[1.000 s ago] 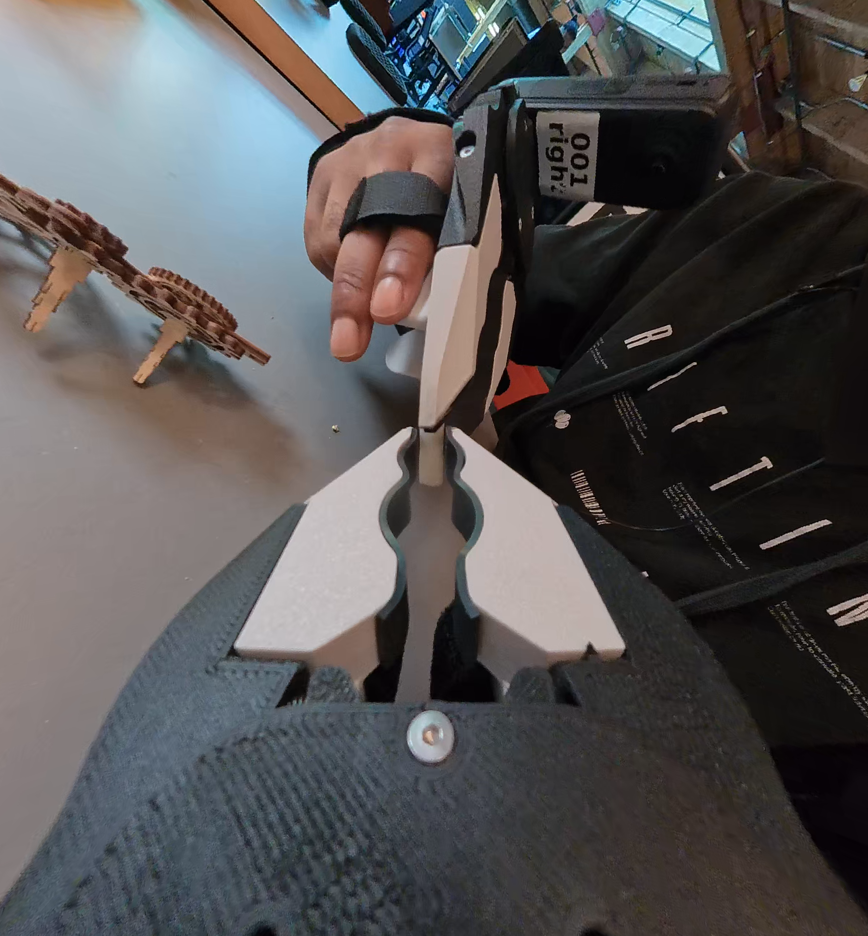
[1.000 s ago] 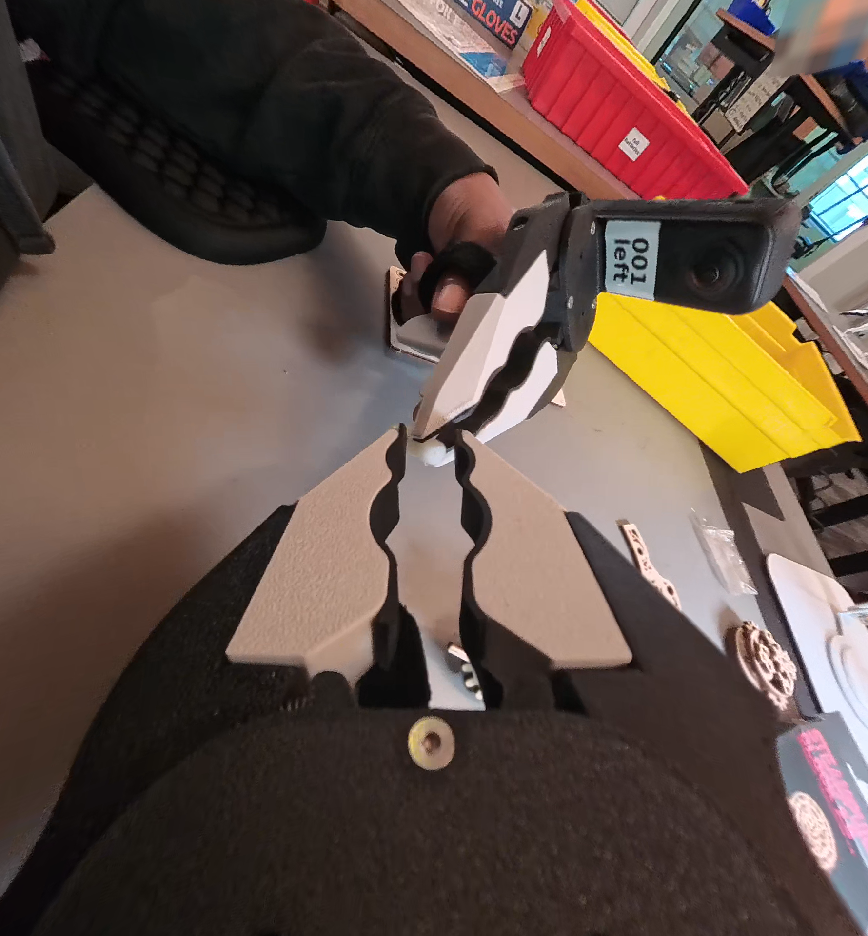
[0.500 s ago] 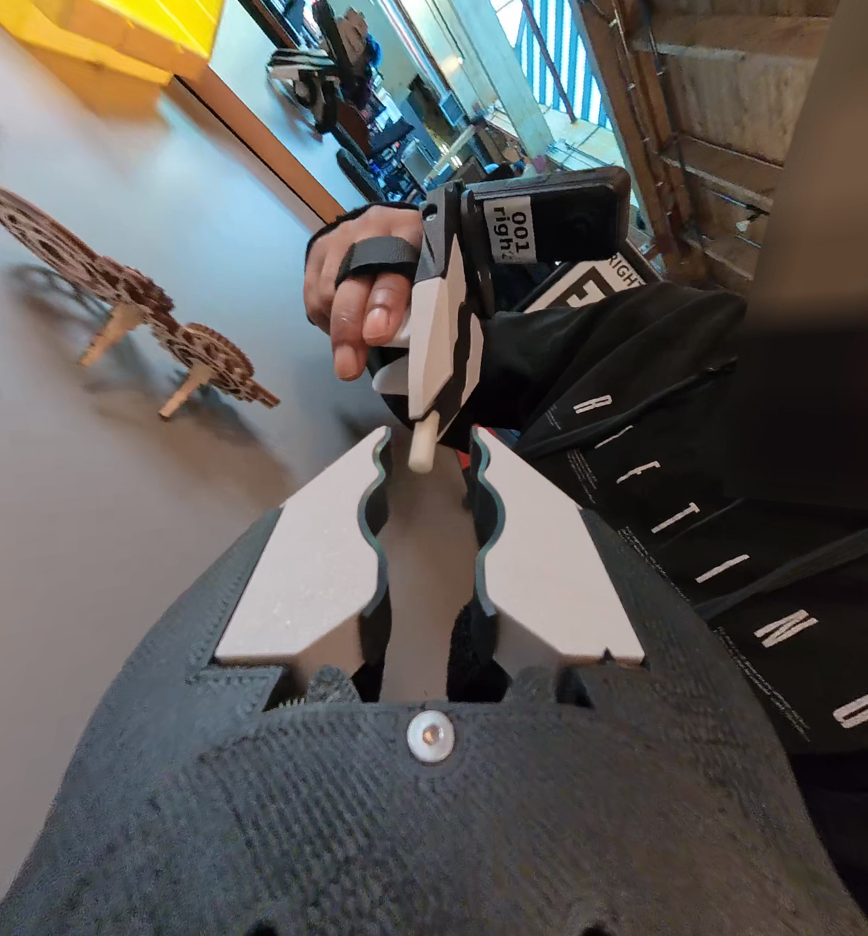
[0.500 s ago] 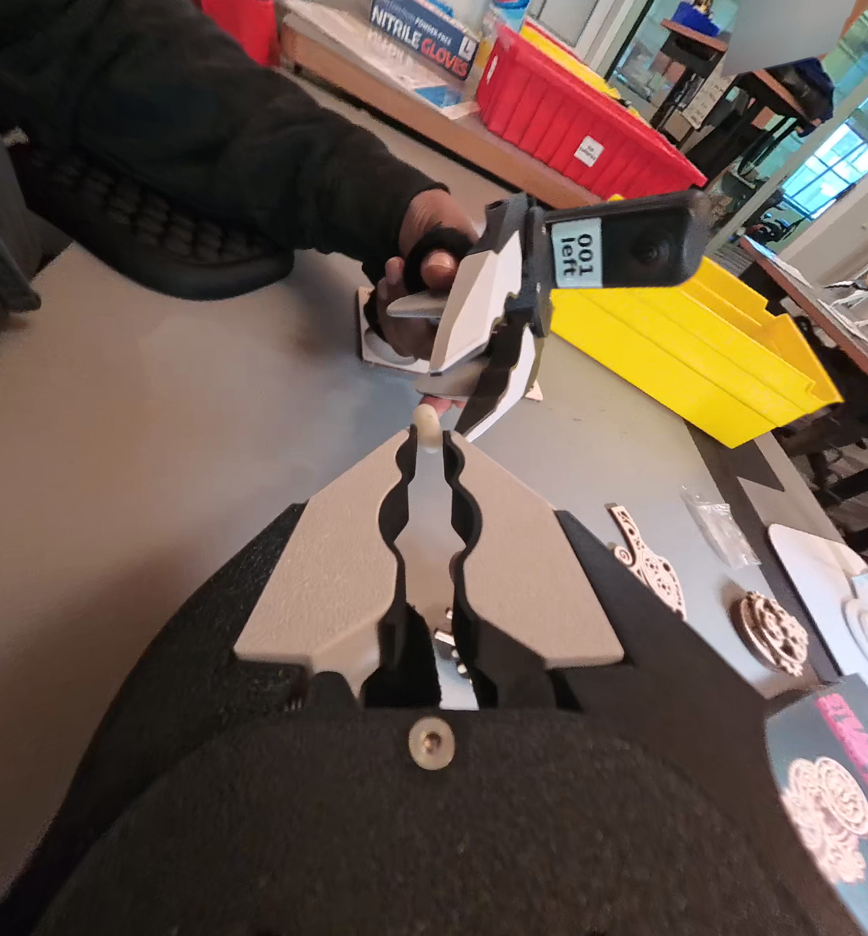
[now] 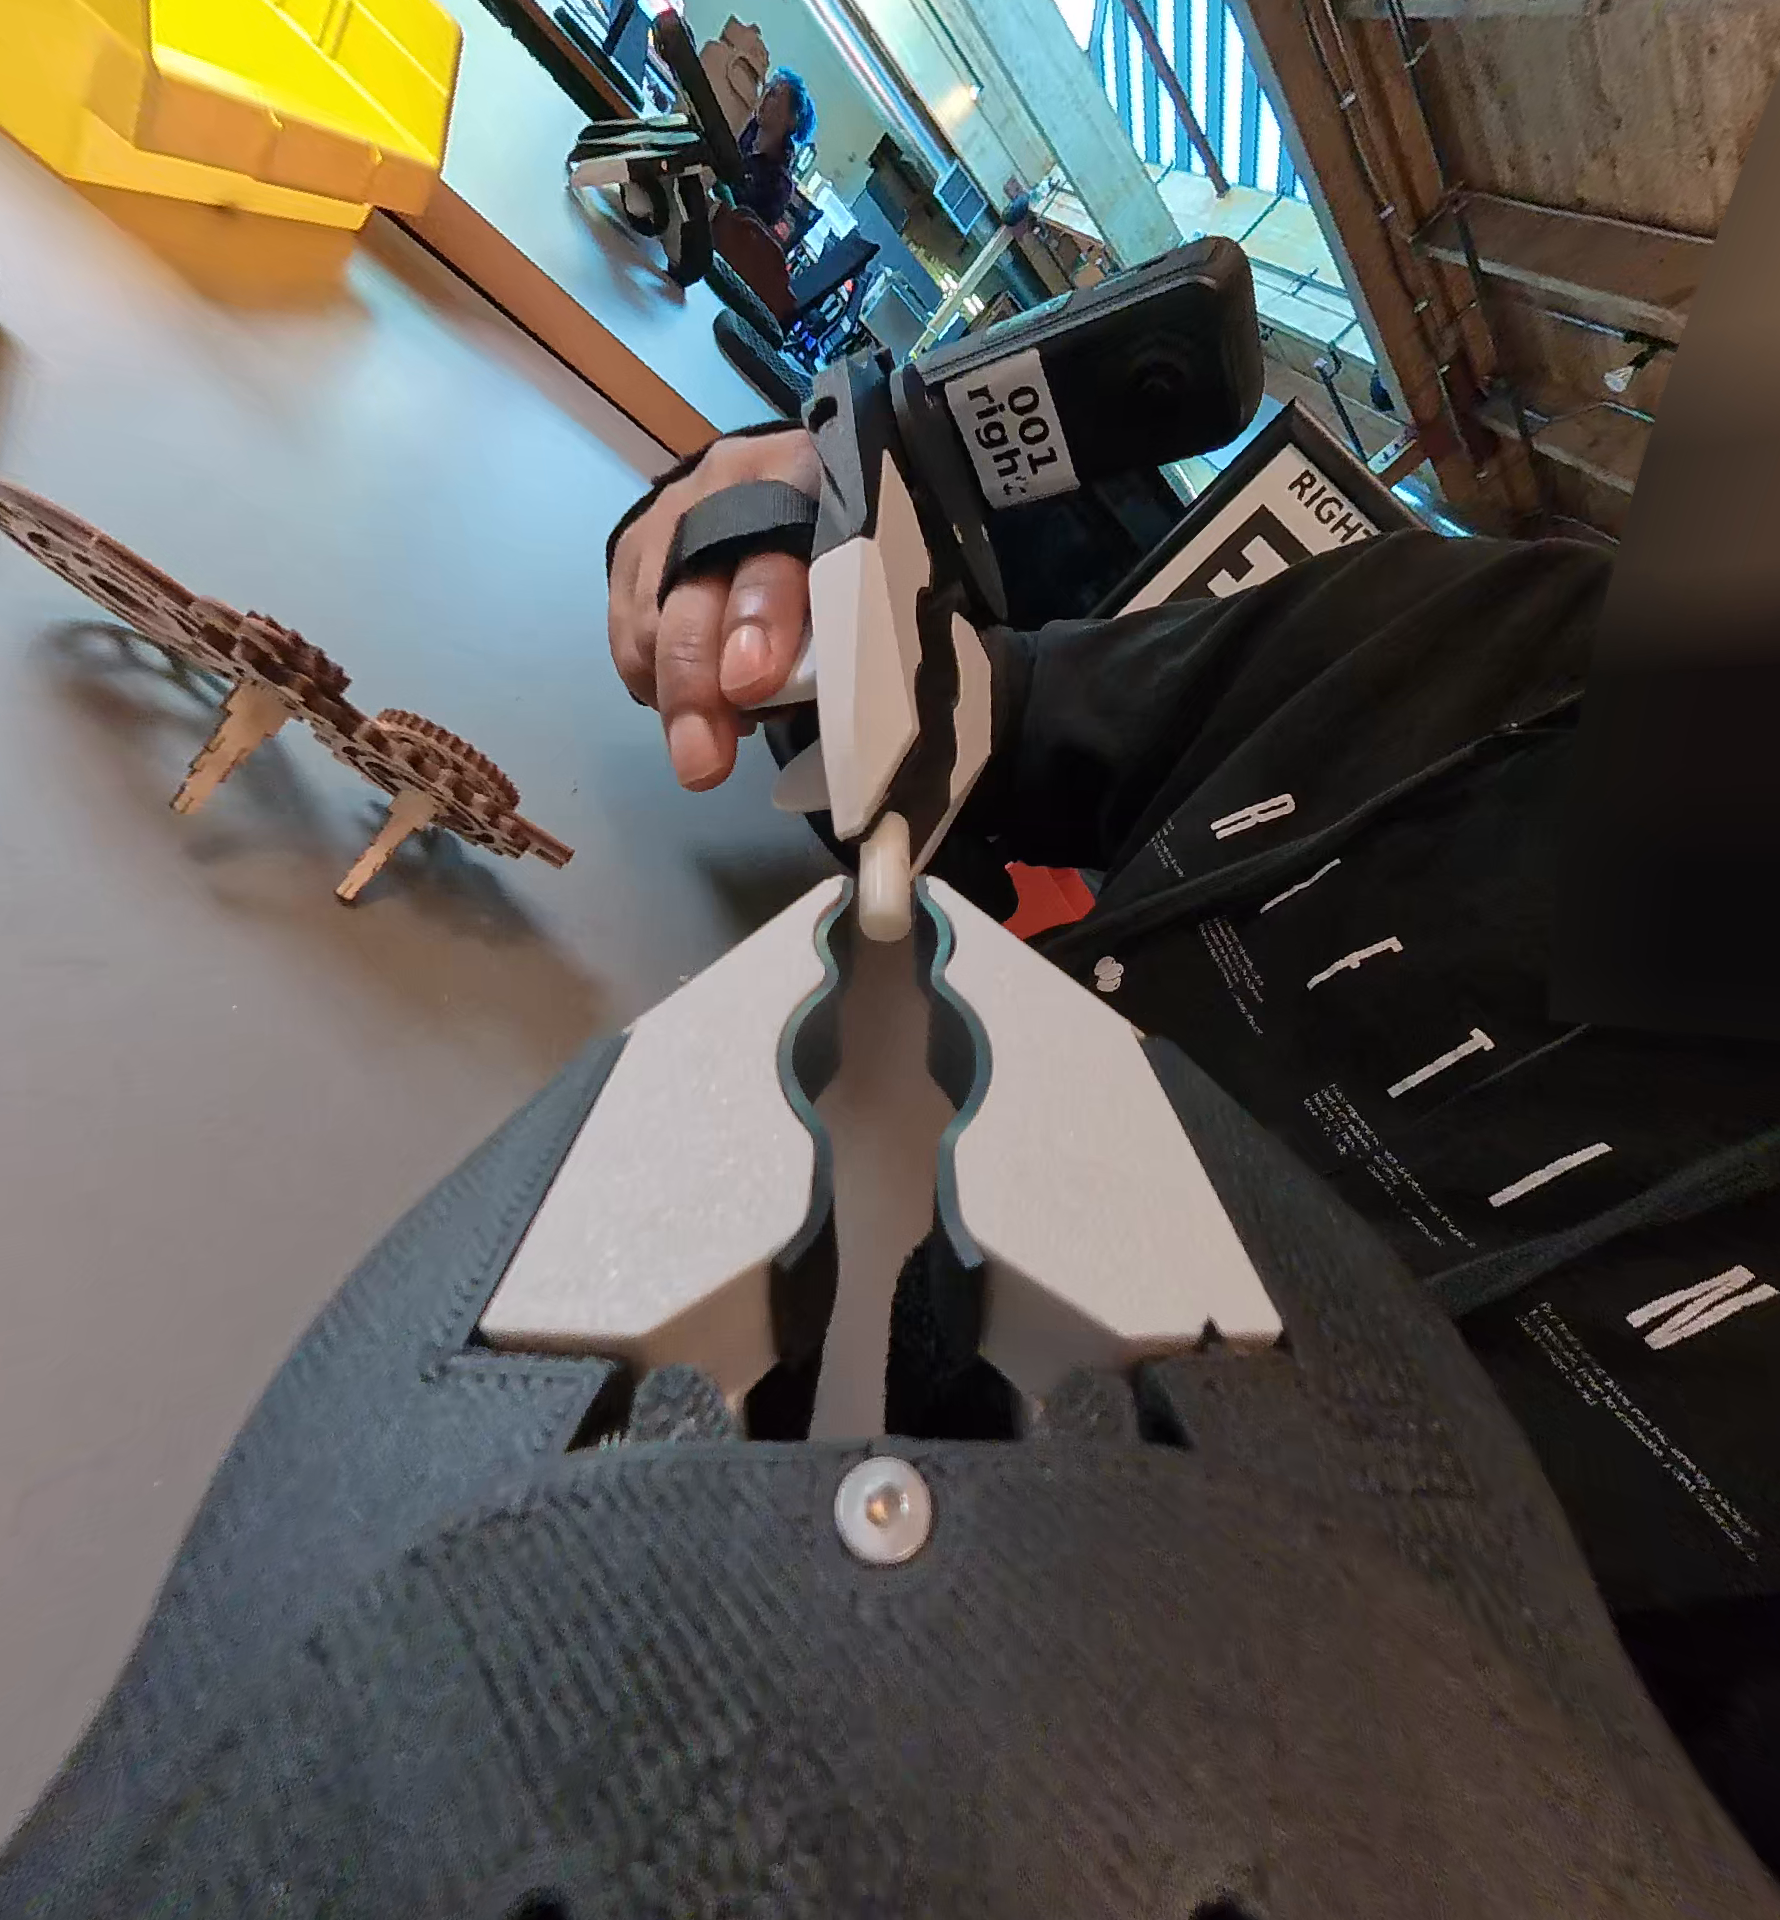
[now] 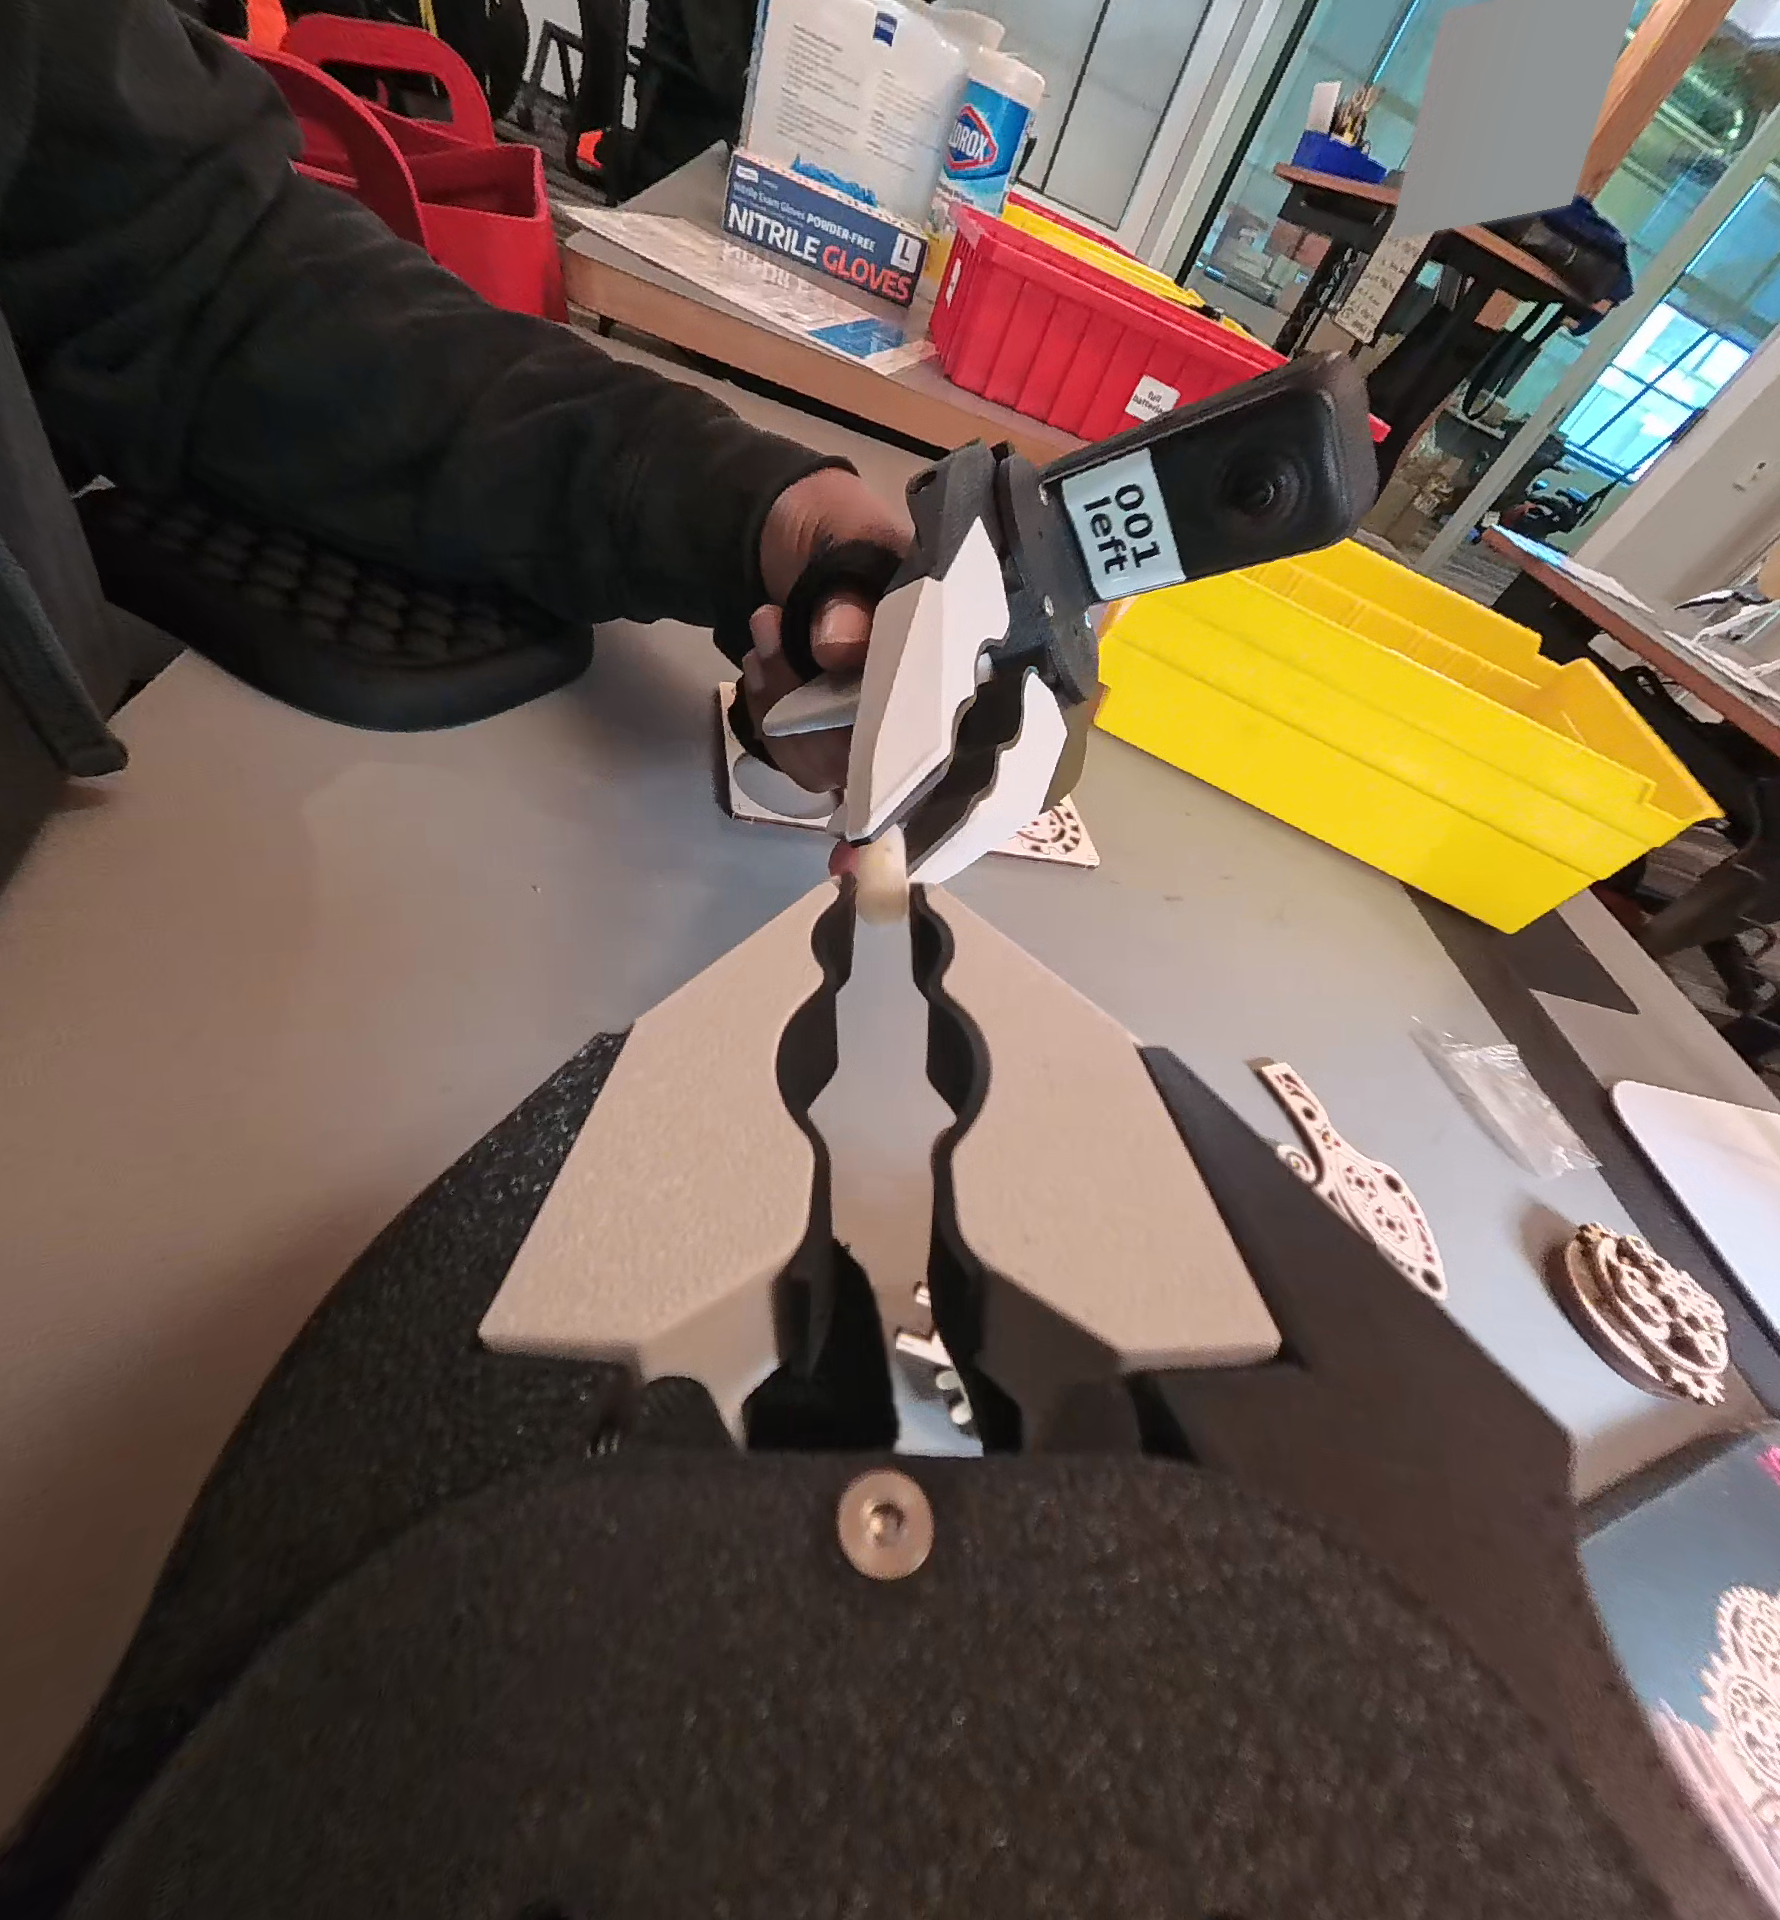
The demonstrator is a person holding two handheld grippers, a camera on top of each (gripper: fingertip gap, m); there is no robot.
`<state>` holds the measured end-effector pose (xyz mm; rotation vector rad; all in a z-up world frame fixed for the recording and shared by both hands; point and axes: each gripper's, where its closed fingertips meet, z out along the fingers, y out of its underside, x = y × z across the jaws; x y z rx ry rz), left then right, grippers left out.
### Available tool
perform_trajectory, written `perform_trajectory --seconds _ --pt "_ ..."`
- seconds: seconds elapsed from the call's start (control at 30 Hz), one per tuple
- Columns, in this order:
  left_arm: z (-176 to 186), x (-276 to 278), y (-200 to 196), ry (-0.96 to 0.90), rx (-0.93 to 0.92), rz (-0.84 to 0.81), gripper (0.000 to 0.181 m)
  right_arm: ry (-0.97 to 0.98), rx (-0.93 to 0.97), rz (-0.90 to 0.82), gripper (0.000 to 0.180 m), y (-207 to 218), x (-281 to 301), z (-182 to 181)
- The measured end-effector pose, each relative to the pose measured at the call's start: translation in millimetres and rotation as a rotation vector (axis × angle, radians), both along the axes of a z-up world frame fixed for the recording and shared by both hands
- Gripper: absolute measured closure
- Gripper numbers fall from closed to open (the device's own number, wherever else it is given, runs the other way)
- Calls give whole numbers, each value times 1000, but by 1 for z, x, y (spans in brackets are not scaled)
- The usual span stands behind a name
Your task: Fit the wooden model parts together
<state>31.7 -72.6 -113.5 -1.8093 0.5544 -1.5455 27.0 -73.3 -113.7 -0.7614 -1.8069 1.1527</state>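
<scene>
A small white peg (image 5: 881, 902) is held above the grey table, between the two grippers, which meet tip to tip. My left gripper (image 5: 883, 888) is shut on one end of it. My right gripper (image 6: 879, 894) is shut on the other end of the peg (image 6: 881, 883). The right gripper (image 5: 881, 847) points down at the left one in the left wrist view. The left gripper (image 6: 891, 857) shows in the right wrist view. A wooden gear assembly (image 5: 273, 675) stands on small legs on the table to the left.
Loose wooden parts lie on the table at the right: a flat fretwork piece (image 6: 1353, 1184) and a gear disc (image 6: 1634, 1320). A yellow bin (image 6: 1385, 727) stands behind them. A printed box (image 6: 1779, 1662) lies at the near right. The person's black sleeve (image 6: 398, 416) crosses the left side. The grippers are tip to tip, or close to it. The gear disc (image 6: 1634, 1320) is about equally far from each gripper, around 30 centimeters.
One second ago the left gripper held the peg and the right was open around it. Then the right shut on it and the left opened. Now the left has shut on it again.
</scene>
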Motion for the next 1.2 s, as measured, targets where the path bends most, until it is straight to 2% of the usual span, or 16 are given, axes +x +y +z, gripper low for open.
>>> perform_trajectory --seconds 0.37,0.43,0.53,0.63,0.73,0.77,0.8,0.87,0.93,1.07,1.2 --pt "-4 3 1 10 -1 -5 173 -19 23 6 172 -3 -1 -4" --pt "1 -2 5 -9 31 30 162 -15 11 -5 172 -1 -1 -1" --pt "19 -24 19 -20 175 163 146 -15 -8 -43 172 7 -2 2" --pt "33 -58 34 121 386 376 131 -14 -21 -91 173 17 -4 4" --pt "68 -96 35 166 549 577 116 8 -29 -148 172 28 -6 8" --pt "82 -112 33 185 597 650 118 14 -35 -161 172 31 -6 9" --pt "96 -130 30 221 639 735 128 17 -41 -169 172 33 -7 10" --pt "119 -169 19 338 706 914 157 24 -49 -182 172 36 -7 11" --pt "138 -192 -1 426 773 988 179 28 -53 -195 172 38 -7 11" --pt "137 -232 -32 615 715 1069 181 -34 -38 -210 173 40 -7 1" --pt "96 -269 -65 807 529 1099 180 -157 51 -266 173 43 -11 -22"
